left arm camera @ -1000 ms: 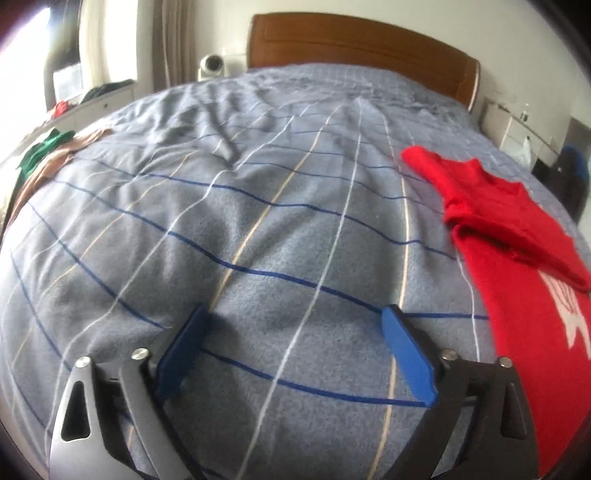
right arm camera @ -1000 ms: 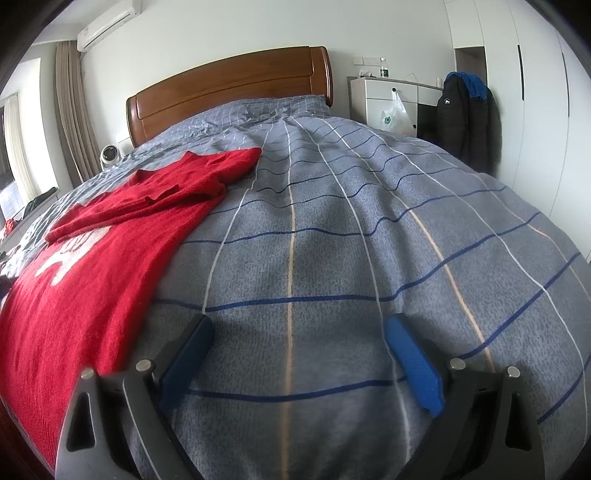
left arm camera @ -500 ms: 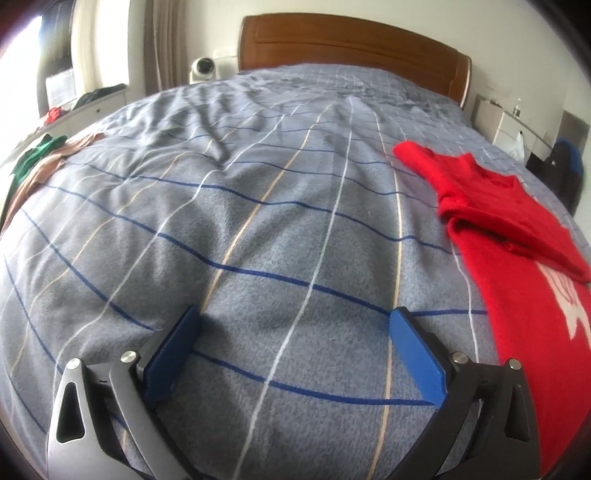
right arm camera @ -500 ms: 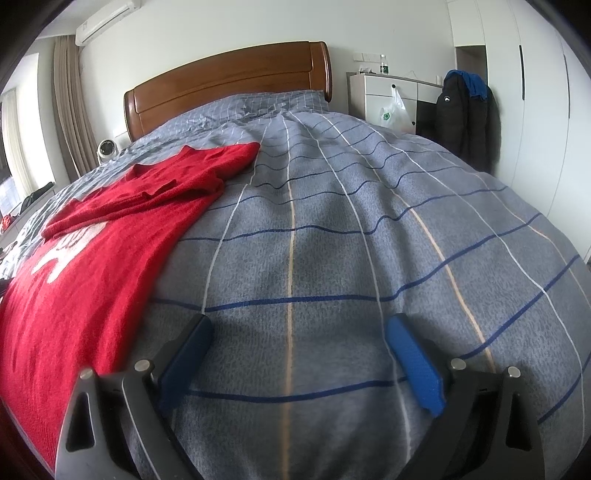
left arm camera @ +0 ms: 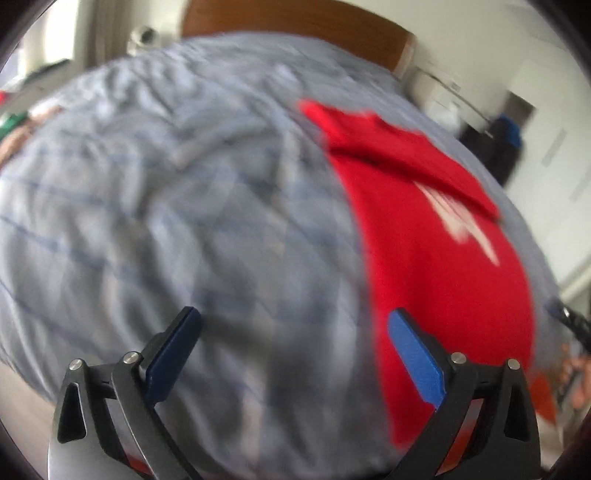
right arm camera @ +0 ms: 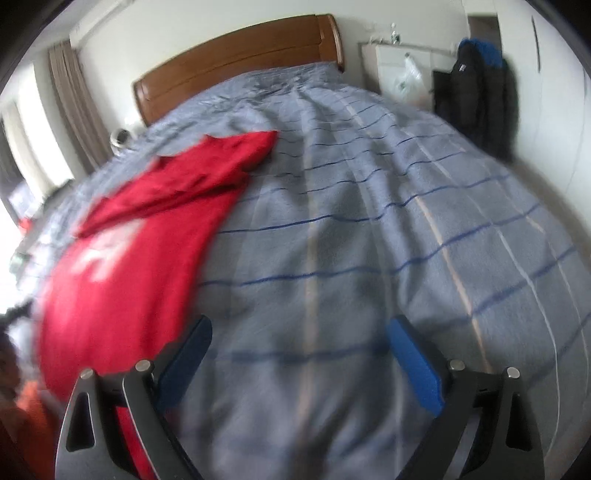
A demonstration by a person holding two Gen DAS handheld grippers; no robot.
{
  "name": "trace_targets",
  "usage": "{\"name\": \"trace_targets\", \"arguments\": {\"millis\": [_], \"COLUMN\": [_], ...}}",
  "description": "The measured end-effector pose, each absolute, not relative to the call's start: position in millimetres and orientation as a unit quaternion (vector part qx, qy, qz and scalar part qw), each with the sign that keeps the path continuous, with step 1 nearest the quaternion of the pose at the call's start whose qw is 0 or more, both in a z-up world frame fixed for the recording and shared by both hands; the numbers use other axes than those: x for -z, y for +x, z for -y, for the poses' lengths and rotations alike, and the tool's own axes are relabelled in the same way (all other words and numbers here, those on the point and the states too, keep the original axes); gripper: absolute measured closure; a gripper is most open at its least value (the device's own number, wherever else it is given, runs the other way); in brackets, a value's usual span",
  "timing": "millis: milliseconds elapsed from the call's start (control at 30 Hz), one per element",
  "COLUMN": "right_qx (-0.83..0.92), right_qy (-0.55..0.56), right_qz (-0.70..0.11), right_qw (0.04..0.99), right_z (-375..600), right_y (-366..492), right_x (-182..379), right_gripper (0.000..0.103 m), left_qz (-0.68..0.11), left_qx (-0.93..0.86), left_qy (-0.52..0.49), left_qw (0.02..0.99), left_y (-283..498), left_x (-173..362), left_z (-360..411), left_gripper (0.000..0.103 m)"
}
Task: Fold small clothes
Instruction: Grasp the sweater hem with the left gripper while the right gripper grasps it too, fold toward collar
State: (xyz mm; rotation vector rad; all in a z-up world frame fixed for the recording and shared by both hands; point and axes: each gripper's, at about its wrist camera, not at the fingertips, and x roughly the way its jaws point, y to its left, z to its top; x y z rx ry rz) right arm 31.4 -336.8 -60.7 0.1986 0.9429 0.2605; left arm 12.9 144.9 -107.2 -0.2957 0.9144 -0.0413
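In the left wrist view, the red garment [left arm camera: 436, 258] lies flat on the grey checked bedcover [left arm camera: 166, 206], toward the bed's right edge. Its long axis runs from the foot edge up toward the wooden headboard [left arm camera: 295, 26], and the end nearer the headboard is folded over itself into a narrower band that points at the headboard. A white motif on its front is too smeared to read. The whole frame is heavily blurred, so the bedcover's lines barely show. The left gripper [left arm camera: 291, 354] hangs above the bedcover with its blue-padded fingers [left arm camera: 415, 358] spread wide and nothing between them; the right pad overlaps the garment's near left edge in the picture, though whether it touches the cloth cannot be told. The garment's near corner is cut off behind the gripper frame.

In the right wrist view, the same garment [right arm camera: 122, 273] sits on the left half of the bedcover [right arm camera: 369, 240], its folded end reaching toward the headboard [right arm camera: 236, 62]. The near end is hidden behind the finger mount. The right gripper [right arm camera: 299, 362] is also spread wide and empty over bare bedcover, just beside the garment's right edge. A dark jacket [right arm camera: 476, 96] hangs by the far right corner, probably on a wardrobe door.
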Motion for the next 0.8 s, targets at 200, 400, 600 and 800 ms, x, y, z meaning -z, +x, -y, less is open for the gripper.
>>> {"name": "trace_targets", "arguments": {"millis": [200, 400, 600, 800], "right_qx": [-0.247, -0.286, -0.284, -0.267], "right_qy": [0.128, 0.127, 0.087, 0.062], "right_qz": [-0.524, -0.562, -0.567, -0.557], "right_qw": [0.805, 0.765, 0.768, 0.784], "right_z": [301.8, 269.6, 264.2, 276.5], "right_y": [-3.5, -4.9, -9.1, -30.9], "right_x": [71.2, 101.4, 88.3, 60.7], "right_gripper": [0.017, 0.079, 0.099, 0.100], "left_qz": [-0.481, -0.498, -0.510, -0.508], "left_qx": [0.077, 0.089, 0.088, 0.096], "left_qy": [-0.095, -0.081, -0.099, -0.080], "left_qw": [0.868, 0.859, 0.850, 0.852], "left_y": [-0.9, 3.4, -5.6, -30.7], "left_x": [124.6, 124.5, 113.3, 100.0], "left_z": [-85.6, -64.0, -73.5, -71.4], "left_gripper": [0.013, 0.089, 0.100, 0.101]}}
